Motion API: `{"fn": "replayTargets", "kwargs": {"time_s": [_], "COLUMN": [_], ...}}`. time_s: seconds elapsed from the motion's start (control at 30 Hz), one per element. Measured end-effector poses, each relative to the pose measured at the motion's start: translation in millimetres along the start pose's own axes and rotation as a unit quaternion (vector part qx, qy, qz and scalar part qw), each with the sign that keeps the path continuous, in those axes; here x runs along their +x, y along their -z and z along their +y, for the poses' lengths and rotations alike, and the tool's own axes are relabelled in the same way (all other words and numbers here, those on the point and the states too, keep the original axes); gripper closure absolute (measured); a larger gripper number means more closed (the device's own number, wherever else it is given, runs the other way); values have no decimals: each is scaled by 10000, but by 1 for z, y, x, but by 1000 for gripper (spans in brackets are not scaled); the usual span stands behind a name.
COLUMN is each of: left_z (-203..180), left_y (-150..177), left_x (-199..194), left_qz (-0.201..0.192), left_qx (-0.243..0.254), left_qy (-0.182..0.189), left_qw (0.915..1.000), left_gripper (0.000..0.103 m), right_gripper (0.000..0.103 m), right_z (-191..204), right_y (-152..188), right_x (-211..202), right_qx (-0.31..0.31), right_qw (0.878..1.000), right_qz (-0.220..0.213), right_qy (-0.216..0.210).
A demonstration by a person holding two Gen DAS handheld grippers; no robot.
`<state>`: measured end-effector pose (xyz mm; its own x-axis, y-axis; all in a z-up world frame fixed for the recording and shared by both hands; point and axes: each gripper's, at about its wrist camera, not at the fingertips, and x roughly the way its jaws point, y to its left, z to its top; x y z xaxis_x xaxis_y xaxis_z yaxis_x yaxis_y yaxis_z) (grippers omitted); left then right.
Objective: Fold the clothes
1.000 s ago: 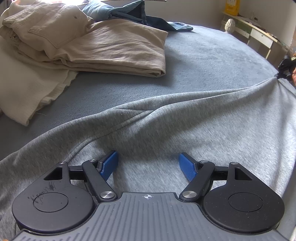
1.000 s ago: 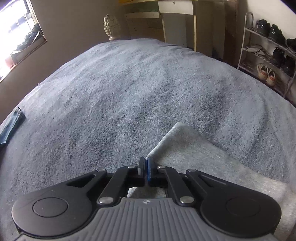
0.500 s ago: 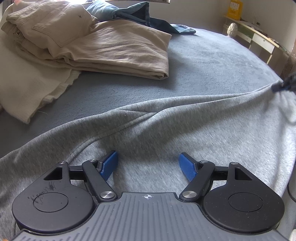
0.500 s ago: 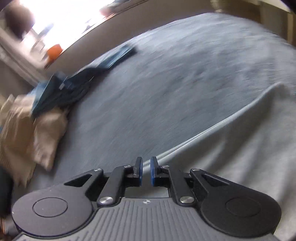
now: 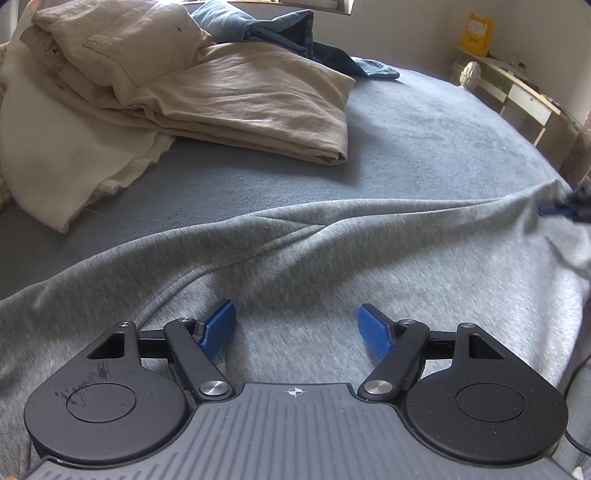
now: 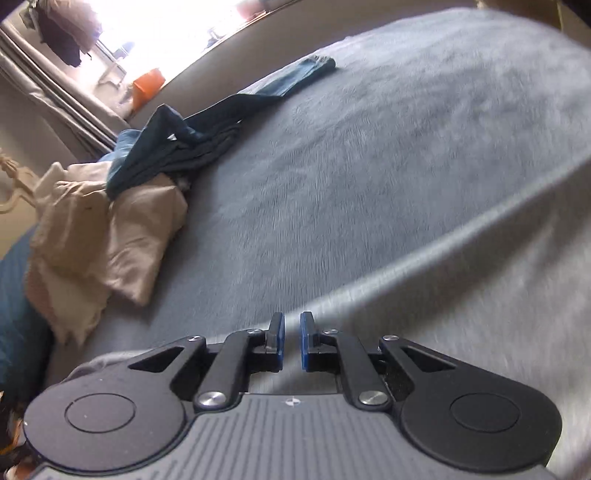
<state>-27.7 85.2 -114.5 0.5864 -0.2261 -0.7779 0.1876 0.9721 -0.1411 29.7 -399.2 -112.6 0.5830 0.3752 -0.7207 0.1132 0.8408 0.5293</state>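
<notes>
One garment in play: a grey sweatshirt-knit garment (image 5: 332, 266) is lying spread across the lower half of the left wrist view, on a bed (image 5: 424, 147) covered in blue-grey plush.
Surface of the garment: soft heathered jersey, rumpled, with a long seam ridge running diagonally from lower left toward the centre and shallow folds fanning toward the right edge.
Far corner: it is rising to a peak at the right edge of the left wrist view, just beside the blue tips of the right gripper (image 5: 565, 210).
Left gripper (image 5: 297, 328): its blue ribbed pads (image 5: 218, 328) are standing wide apart, hovering over the cloth at bottom centre and gripping nothing.
Right gripper, own view (image 6: 291, 339): the pads are sitting with only a narrow slit between them; no cloth is showing in that slit. Blurred grey fabric is filling the right and lower part of the frame.
Other clothes: folded beige trousers (image 5: 229, 92) are lying in the upper left on a cream cloth (image 5: 66, 177), with dark blue garments (image 5: 291, 33) behind them, well apart from the grey one.
Room edge: a pale shelf unit (image 5: 524, 99) is standing at upper right.
</notes>
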Motion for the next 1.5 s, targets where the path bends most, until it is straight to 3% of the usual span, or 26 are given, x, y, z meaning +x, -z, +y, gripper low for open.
{"fn": "replayTargets", "kwargs": {"time_s": [0.17,0.27,0.33,0.4,0.5,0.6,0.63,0.67,0.73,0.8,0.87,0.9,0.97,1.07,1.13,1.17,1.2,1.3,1.33,1.43,1.5], "left_z": [-5,-6,-6,-7,-10,-11,-10,-10,-11,-12,-12,-12,-12,-11,-10,-9,-7,-5,-5,-5,-5], "left_y": [2,1,0,0,0,-1,-1,-1,-1,-1,-1,0,0,1,1,2,2,3,3,3,2], "left_x": [2,1,1,2,2,2,2,2,3,3,3,3,3,2,1,0,0,-1,-1,-2,-2], "left_qz": [-6,16,36,44,64,99,106,109,113,115,110,102,86,67,59,57,51,28,22,13,30], "left_qx": [193,187,154,161,215,238,226,220,226,254,266,262,250,238,233,224,212,202,209,226,244], "left_qy": [-65,-95,-111,-147,-226,-276,-280,-283,-295,-313,-313,-311,-311,-287,-263,-243,-223,-163,-153,-139,-138], "left_qw": [9998,9998,9998,9998,9995,9993,9993,9993,9992,9991,9991,9991,9992,9993,9994,9994,9995,9997,9997,9996,9996], "left_gripper": [29,29,29,29,29,29,29,29,29,29,29,29,29,29,29,29,29,29,29,29,29], "right_gripper": [94,99,100,100,101,97,96,96,96,96,96,96,96,96,96,96,97,97,97,96,95], "right_z": [-59,-114,-146,-176,-216,-226,-223,-216,-194,-152,-97,-62,-10,38,42,32,13,-59,-81,-125,-126], "right_y": [28,35,35,34,35,36,36,37,38,41,47,55,77,104,117,120,117,89,79,61,57], "right_x": [-41,-72,-94,-116,-142,-162,-167,-170,-168,-151,-126,-111,-90,-67,-59,-57,-59,-86,-96,-118,-129], "right_qx": [721,1048,1327,1613,2167,2463,2437,2345,1978,1150,-61,-867,-2168,-3334,-3788,-3848,-3642,-2256,-1774,-730,-441], "right_qw": [9967,9933,9845,9683,9333,8994,8946,8974,9243,9617,9855,9864,9701,9406,9218,9163,9215,9529,9542,9347,9170], "right_qz": [-7,-466,-1010,-1608,-2275,-2755,-2864,-2933,-2743,-2151,-1414,-1087,-713,-281,14,131,111,-423,-614,-976,-1176], "right_qy": [-367,147,543,1022,1741,2334,2416,2316,1768,1251,935,880,830,570,828,1102,1344,1983,2331,3339,3786]}}
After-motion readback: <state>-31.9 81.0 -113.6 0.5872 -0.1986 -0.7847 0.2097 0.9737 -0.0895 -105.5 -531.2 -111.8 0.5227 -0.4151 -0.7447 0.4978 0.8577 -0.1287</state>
